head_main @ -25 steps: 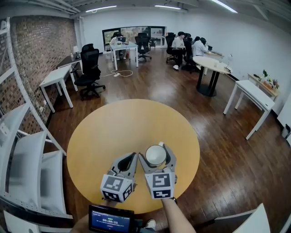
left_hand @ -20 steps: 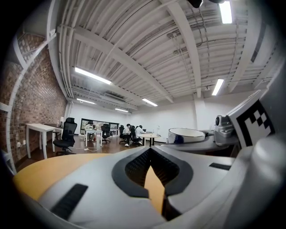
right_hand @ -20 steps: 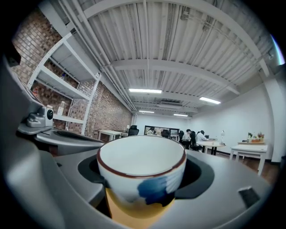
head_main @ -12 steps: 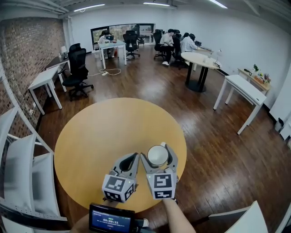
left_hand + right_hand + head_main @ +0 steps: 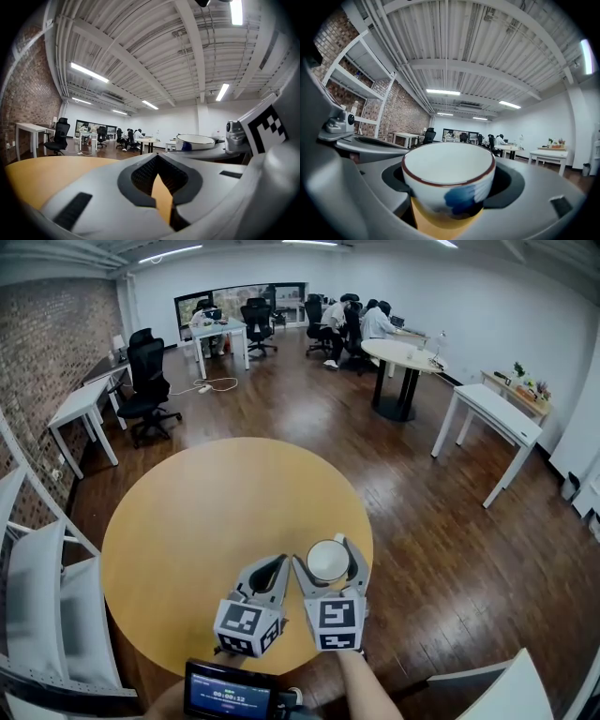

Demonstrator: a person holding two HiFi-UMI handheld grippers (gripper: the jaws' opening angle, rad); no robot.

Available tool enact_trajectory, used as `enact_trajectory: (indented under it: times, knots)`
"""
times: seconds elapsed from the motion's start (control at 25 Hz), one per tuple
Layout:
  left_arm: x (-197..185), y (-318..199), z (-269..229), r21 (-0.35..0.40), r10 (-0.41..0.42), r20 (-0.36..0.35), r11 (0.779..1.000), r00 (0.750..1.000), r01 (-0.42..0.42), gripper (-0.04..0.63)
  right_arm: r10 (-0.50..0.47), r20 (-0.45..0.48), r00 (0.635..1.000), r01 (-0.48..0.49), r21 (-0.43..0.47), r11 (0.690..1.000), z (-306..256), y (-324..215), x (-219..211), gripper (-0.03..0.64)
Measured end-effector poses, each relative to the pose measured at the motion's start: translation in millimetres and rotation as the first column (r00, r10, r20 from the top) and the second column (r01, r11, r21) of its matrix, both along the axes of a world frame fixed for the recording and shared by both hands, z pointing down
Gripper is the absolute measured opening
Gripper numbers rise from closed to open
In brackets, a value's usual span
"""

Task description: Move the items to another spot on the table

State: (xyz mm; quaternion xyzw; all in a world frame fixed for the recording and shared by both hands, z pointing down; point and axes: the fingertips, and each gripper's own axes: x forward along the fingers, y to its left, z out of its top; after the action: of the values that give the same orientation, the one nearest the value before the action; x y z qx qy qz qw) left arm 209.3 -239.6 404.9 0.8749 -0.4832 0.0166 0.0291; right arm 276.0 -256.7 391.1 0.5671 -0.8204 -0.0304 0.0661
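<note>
a round, yellow worktop (image 5: 206, 512) in an open office, seen from above. near its front edge the right hand-held gripper (image 5: 328, 546) is clamped on a small white cup (image 5: 325, 562), one jaw on each side of it. the cup stands upright, open mouth up, with a brown rim and a blue brush mark on its side. whether its base touches the wood cannot be told. just to its left, the left hand-held gripper (image 5: 276, 563) has its jaws closed tip to tip, with nothing between them. a bare forearm (image 5: 361, 690) reaches in from below, beside a small lit screen (image 5: 228, 692). behind, seated people (image 5: 375, 322) work at white desks on a dark wooden floor (image 5: 309, 409).
</note>
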Motion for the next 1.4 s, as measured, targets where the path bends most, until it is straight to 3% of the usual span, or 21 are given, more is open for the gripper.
enact_trajectory:
  times: [0.24, 0.52, 1.4]
  knots:
    - [19, -7, 8, -0.006, 0.006, 0.006, 1.000, 1.000, -0.006, 0.005, 0.012, 0.027, 1.000, -0.012, 0.009, 1.000, 9, -6, 20, 0.402]
    - [33, -15, 40, -0.058, 0.005, 0.015, 0.998, 1.000, -0.004, 0.005, 0.025, 0.035, 0.999, -0.023, -0.045, 0.999, 53, -13, 33, 0.402]
    - [32, -44, 138, -0.202, 0.003, 0.090, 0.979, 0.996, 0.015, 0.005, 0.078, 0.069, 0.995, -0.063, -0.193, 0.979, 186, -47, 57, 0.403]
